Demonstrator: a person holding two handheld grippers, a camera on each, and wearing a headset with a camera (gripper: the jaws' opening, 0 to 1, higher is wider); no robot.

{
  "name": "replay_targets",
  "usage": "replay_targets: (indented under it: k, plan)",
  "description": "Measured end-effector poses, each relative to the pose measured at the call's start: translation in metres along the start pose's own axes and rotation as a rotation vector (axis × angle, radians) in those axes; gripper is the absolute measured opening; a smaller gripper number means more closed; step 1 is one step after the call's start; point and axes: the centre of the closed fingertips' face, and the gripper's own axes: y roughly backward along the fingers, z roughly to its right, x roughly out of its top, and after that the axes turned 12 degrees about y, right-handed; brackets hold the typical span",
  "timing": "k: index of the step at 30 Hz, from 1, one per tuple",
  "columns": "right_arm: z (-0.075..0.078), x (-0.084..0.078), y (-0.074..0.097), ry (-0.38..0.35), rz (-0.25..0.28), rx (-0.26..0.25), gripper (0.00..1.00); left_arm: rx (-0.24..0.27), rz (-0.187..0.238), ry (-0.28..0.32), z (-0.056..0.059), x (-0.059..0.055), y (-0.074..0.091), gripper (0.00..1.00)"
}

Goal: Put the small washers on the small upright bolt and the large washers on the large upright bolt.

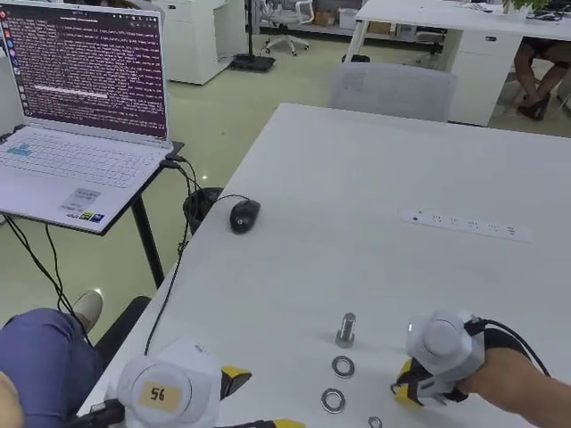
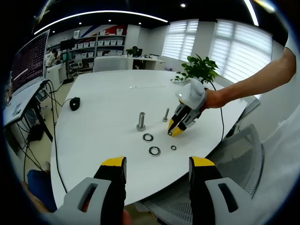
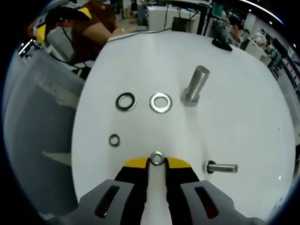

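My left tool (image 2: 158,164): white shell, yellow label (image 1: 159,394) "56", yellow-tipped black jaws. My right tool (image 3: 156,164): white, black cable (image 2: 221,124).

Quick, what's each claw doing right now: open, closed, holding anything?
Left claw: open, holding nothing.
Right claw: closed on a small washer at its tips.

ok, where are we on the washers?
Nothing is seated yet: the large bolt and small bolt are both bare. In hand: the right gripper is shut on one small washer. Left to do: that one, the other small washer and two large washers, all lying flat on the table. The left gripper is open and holds nothing.
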Motion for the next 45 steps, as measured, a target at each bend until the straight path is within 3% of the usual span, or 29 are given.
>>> replay_targets:
  k: [20, 26, 34, 45]
  plan:
    - [-0.003, -0.005, 0.003, -0.073, 0.000, -0.035, 0.13, 0.017, 0.009, 0.016, -0.008, -0.001, 0.004, 0.53]
    - [0.000, -0.015, 0.014, -0.125, 0.014, -0.069, 0.13, 0.021, 0.009, 0.021, -0.010, -0.002, 0.005, 0.53]
    - [0.018, -0.031, 0.039, -0.193, 0.024, -0.131, 0.13, 0.013, 0.003, 0.016, -0.009, -0.002, 0.002, 0.53]
    - [0.055, -0.024, 0.076, -0.139, 0.015, -0.204, 0.13, 0.006, -0.001, 0.010, -0.006, 0.000, -0.001, 0.53]
